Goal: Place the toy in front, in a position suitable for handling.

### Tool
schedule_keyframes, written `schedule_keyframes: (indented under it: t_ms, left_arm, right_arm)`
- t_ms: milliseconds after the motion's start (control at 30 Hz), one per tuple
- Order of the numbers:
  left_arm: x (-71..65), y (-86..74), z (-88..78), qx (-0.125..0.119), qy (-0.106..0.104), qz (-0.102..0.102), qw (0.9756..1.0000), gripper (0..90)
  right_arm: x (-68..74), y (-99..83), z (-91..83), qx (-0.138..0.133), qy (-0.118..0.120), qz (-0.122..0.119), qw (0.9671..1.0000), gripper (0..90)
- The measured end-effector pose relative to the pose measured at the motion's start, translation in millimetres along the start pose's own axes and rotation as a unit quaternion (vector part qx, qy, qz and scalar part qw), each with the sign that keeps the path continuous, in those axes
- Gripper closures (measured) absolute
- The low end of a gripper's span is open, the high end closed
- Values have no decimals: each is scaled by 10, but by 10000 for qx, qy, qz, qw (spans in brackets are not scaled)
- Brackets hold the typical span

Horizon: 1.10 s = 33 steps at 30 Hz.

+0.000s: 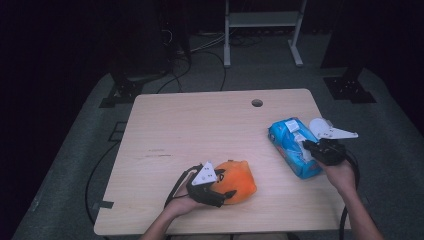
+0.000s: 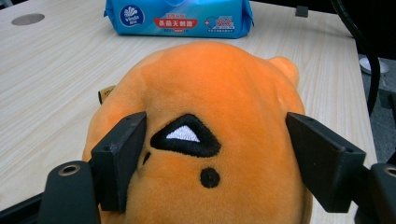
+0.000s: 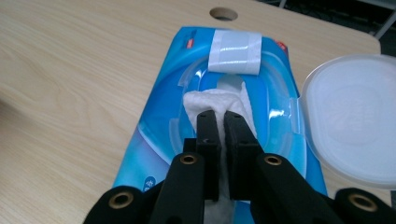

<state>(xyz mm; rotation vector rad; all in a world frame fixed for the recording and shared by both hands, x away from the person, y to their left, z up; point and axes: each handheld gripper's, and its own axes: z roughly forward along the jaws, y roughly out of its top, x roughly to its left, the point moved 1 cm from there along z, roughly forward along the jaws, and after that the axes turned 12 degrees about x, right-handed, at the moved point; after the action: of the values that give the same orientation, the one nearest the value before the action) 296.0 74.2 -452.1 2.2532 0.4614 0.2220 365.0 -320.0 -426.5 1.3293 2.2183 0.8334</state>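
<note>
Left gripper (image 2: 205, 154) clamped on the plush (image 2: 205, 93): round, fuzzy orange, black stitched patches, pads dented into both sides. It sits near the tabletop's (image 1: 200, 125) front edge, about mid-width. Right gripper (image 3: 223, 126) pinched together on a wipe (image 3: 219, 100), white, crinkled, sticking out of the glossy blue pack (image 3: 159, 126) at the right edge. Translucent round lid (image 3: 350, 116) flipped open.
</note>
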Motion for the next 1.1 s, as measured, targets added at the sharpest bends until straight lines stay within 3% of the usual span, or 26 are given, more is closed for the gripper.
schedule_keyframes:
  t_ms: [133,333,433,567,733,833,967,1100]
  left_arm:
    - [10,-3,9,-37,-13,-38,10000,227]
    - [13,-7,11,-51,-24,-42,10000,223]
    - [13,-12,9,-64,-27,-55,10000,222]
    - [10,-16,7,-62,5,-17,10000,221]
    - [13,-18,9,-77,-20,-52,10000,220]
    - [14,-18,12,-83,-18,-51,10000,218]
    - [20,-18,17,-90,-17,-49,9999,216]
    - [22,-15,23,-94,-13,-57,9999,210]
  right_arm:
    - [18,33,-119,-137,44,-49,9999,854]
    - [111,130,-442,-604,264,-191,9976,854]
    - [260,192,-605,-745,466,-444,9951,854]
    - [556,203,-766,-856,866,-902,9885,854]
    - [967,120,-924,-925,1552,-1325,9746,853]
    - [1131,73,-946,-840,1919,-1458,9669,853]
    - [1307,55,-917,-745,2551,-1550,9515,853]
    - [1456,98,-765,-494,2826,-1685,9430,853]
